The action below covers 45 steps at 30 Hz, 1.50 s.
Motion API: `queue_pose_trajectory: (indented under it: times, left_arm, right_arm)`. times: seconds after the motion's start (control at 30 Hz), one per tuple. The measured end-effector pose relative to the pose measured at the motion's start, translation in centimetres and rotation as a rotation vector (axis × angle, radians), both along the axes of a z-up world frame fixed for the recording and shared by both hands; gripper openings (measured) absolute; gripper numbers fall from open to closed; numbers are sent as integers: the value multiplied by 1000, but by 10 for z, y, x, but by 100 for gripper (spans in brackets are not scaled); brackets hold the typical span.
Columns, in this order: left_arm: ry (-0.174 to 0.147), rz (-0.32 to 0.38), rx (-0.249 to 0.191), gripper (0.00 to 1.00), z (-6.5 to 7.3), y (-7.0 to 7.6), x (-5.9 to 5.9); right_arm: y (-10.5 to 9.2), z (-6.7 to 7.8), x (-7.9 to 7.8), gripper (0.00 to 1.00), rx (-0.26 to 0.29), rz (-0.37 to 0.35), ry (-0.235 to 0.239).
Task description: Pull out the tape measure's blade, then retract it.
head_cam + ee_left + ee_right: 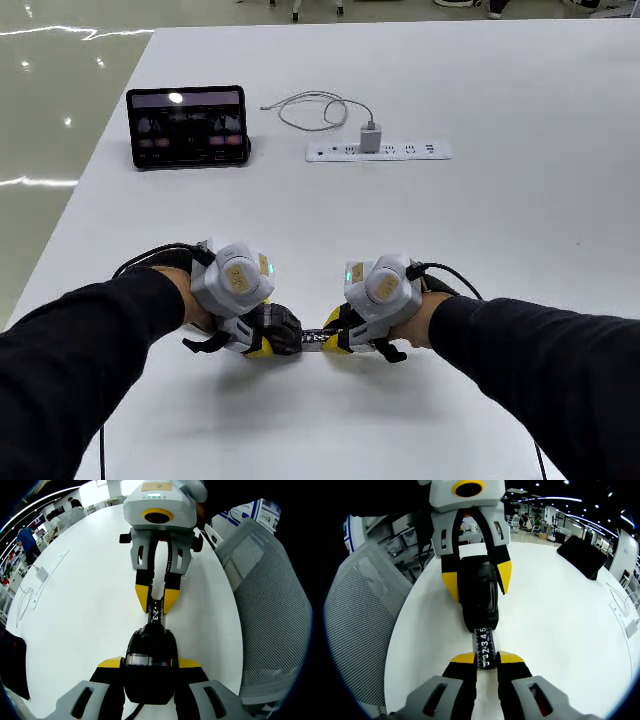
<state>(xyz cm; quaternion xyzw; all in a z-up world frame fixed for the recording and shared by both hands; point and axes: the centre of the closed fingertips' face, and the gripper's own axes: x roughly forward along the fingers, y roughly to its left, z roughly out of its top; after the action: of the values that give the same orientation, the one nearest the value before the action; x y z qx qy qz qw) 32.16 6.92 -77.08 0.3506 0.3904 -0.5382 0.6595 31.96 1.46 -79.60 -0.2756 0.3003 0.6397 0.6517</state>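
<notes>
Left tongs clamped around black tape measure case; right tongs pinched on blade tip. Advised: draw blade straight, level, case steady.

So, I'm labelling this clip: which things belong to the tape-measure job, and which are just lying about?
In the job: tape measure, held in the left claw; its blade, pinched by the right claw.
Lying about: tablet, power strip, plugged-in charger, mesh chair.

White workbench on glossy floor, grey mesh chair beside it.
</notes>
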Motion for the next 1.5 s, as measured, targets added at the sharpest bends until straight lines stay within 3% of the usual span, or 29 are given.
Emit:
queue_pose_trajectory:
  times: [0.67, 1.5]
  left_arm:
    - [-14, 20, -28, 34, 1, -1, 0]
    - [-5, 33, -49, 34, 0, -3, 1]
  right_arm:
    - [-14, 2, 1, 10, -26, 6, -9]
    - [-32, 0, 3, 10, -20, -9, -3]
